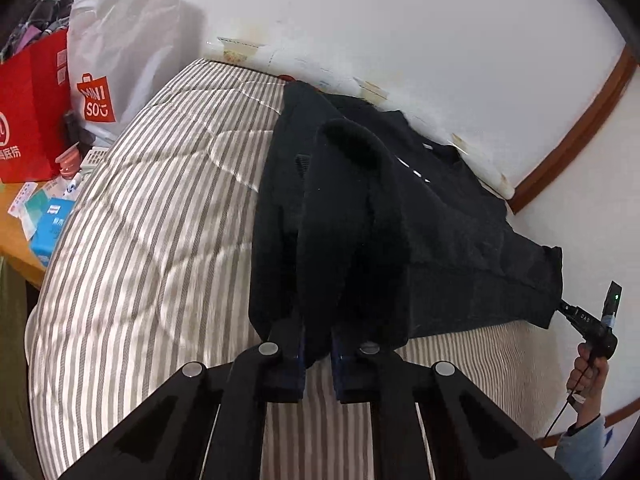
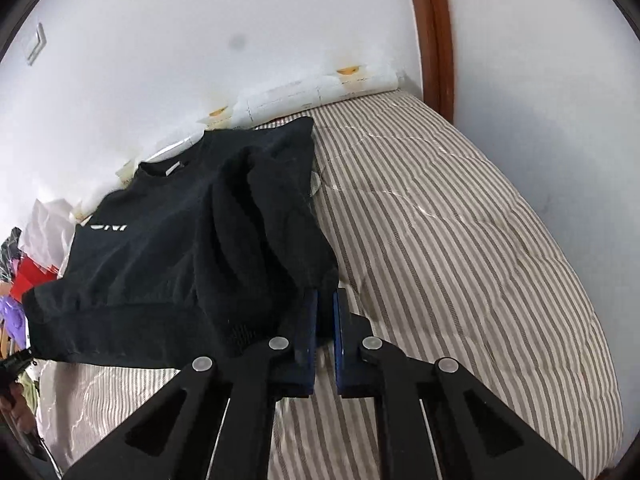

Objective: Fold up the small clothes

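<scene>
A black sweatshirt [image 1: 440,220] with white lettering lies on the striped bed, its neck toward the wall. My left gripper [image 1: 318,344] is shut on a fold of its left side, and the cloth bunches up over the fingers. In the right wrist view the same sweatshirt [image 2: 160,248] spreads to the left, and my right gripper [image 2: 326,312] is shut on its right lower corner. That right gripper [image 1: 562,305] also shows at the far right of the left wrist view, gripping the hem, with a person's hand [image 1: 588,376] on its handle.
The striped quilt [image 1: 140,240] covers the bed, and the white wall runs close behind it. At the left stand a red bag [image 1: 28,120], a white shopping bag [image 1: 120,60] and small boxes [image 1: 48,224] on a wooden table. A brown wooden frame [image 2: 432,20] rises at the bed's right end.
</scene>
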`<state>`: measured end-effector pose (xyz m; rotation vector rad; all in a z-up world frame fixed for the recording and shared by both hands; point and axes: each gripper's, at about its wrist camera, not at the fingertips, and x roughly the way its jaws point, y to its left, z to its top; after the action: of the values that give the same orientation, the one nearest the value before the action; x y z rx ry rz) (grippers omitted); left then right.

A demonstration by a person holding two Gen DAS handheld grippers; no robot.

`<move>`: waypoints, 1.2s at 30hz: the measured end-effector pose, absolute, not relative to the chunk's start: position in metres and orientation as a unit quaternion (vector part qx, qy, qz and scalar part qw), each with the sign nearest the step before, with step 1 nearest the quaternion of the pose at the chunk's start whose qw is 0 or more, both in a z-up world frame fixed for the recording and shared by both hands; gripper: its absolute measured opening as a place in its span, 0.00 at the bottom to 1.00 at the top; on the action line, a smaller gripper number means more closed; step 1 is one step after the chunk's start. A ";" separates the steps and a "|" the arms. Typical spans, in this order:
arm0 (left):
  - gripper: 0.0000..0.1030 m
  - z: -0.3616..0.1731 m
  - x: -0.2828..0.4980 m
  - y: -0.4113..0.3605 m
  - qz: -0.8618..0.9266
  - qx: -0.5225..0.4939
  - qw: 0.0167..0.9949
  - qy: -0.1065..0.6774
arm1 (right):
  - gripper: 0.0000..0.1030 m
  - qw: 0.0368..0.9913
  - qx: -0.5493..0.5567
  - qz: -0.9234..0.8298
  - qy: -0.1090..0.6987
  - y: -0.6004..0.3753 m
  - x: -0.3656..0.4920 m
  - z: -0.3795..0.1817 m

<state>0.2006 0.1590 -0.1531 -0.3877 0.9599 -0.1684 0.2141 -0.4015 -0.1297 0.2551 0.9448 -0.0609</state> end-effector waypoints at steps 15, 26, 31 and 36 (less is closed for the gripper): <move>0.09 -0.148 0.134 0.159 -0.076 -0.173 0.869 0.457 | 0.06 0.887 0.095 -0.023 0.450 -0.392 0.142 -0.120; 0.09 -0.151 0.117 0.157 -0.068 -0.164 0.869 0.462 | 0.06 0.888 0.081 -0.030 0.451 -0.388 0.123 -0.120; 0.11 -0.148 0.117 0.153 -0.061 -0.153 0.871 0.464 | 0.10 0.889 0.056 -0.041 0.453 -0.380 0.127 -0.119; 0.15 -0.142 0.110 0.155 -0.053 -0.151 0.872 0.463 | 0.15 0.889 0.056 -0.043 0.451 -0.382 0.117 -0.110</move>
<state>0.1101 0.1549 -0.1421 -0.3157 0.9685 -0.1117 0.1169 -0.3824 -0.1102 0.1164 0.9378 -0.0893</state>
